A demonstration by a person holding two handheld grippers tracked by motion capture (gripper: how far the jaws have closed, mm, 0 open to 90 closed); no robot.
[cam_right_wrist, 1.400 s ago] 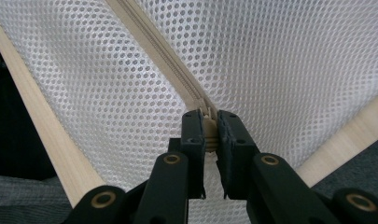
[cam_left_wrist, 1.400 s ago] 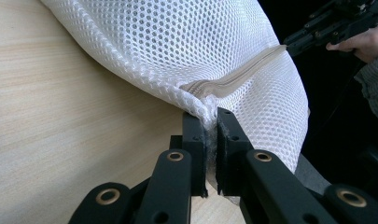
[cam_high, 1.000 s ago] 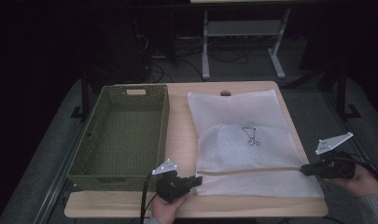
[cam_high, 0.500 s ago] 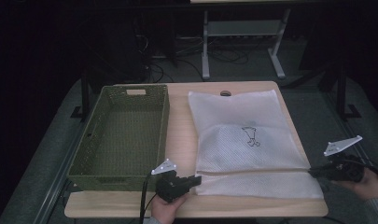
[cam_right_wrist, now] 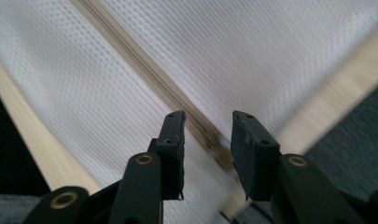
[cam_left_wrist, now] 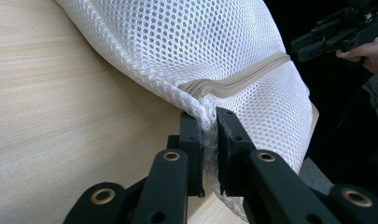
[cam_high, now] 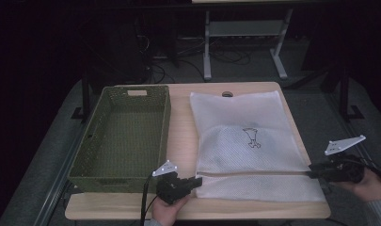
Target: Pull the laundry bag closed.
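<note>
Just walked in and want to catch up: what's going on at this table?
A person is working on a white mesh laundry bag lying on the wooden table beside a green basket. The left gripper pinches the bag's corner at one end of its zipper. The right gripper is at the zipper's other end, and its jaws have just been opening, with the zipper pull lying between them, unpinched. The basket holds nothing.

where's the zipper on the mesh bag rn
In the high view the zipper runs across the near end of the mesh bag, from the left claw toward the right claw.
</note>
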